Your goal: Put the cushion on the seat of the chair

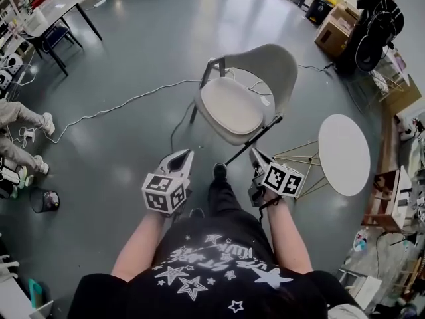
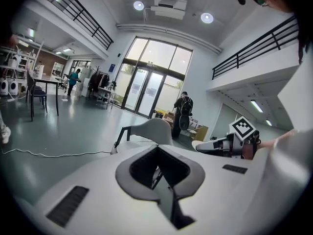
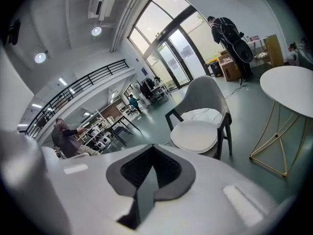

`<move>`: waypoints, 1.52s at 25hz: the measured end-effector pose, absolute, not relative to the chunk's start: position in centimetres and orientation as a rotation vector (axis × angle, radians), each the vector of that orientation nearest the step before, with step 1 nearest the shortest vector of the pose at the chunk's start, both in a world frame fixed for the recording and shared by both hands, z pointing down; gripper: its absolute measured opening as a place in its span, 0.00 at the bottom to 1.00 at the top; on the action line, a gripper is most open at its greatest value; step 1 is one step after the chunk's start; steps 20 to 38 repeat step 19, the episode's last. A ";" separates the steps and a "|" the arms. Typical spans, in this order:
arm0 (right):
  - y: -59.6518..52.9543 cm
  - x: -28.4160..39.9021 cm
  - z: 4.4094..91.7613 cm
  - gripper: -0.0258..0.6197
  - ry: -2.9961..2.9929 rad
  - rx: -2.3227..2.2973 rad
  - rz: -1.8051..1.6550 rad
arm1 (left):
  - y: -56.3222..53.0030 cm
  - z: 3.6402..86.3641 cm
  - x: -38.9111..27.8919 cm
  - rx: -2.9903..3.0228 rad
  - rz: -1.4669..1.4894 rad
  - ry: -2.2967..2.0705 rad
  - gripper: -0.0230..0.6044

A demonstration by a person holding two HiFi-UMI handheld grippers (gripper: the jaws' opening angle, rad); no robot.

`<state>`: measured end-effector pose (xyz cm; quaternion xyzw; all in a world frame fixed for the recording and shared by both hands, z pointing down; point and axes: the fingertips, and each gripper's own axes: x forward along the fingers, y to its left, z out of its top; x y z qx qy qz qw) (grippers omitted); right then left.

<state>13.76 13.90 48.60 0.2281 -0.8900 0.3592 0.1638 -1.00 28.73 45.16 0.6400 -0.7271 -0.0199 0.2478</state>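
A light grey chair [image 1: 269,64] on dark legs stands on the floor ahead of me, and a white round cushion [image 1: 231,105] lies flat on its seat. Both grippers hover short of the chair, near my body. My left gripper [image 1: 188,153] and right gripper [image 1: 253,153] are shut with nothing between their fingers. In the right gripper view the chair [image 3: 205,94] and cushion [image 3: 194,135] show beyond the right gripper's [image 3: 152,148] closed jaws. The left gripper view shows the left gripper's [image 2: 159,151] closed jaws, the chair's back [image 2: 151,129] and the right gripper [image 2: 215,146].
A round white table [image 1: 344,153] on a gold wire base stands right of the chair. A white cable [image 1: 119,105] crosses the floor to the chair's left. A standing person [image 1: 375,25] and cardboard boxes [image 1: 335,28] are far right; a seated person's legs [image 1: 23,121] at left.
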 end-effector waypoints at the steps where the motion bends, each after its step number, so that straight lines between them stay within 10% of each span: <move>1: 14.3 14.2 48.6 0.04 -2.538 0.656 1.019 | 29.0 45.2 -0.7 1.752 -0.052 -1.978 0.05; 38: 11.9 19.9 46.2 0.04 -2.591 0.546 0.860 | 26.9 44.3 4.9 1.691 -0.050 -2.043 0.05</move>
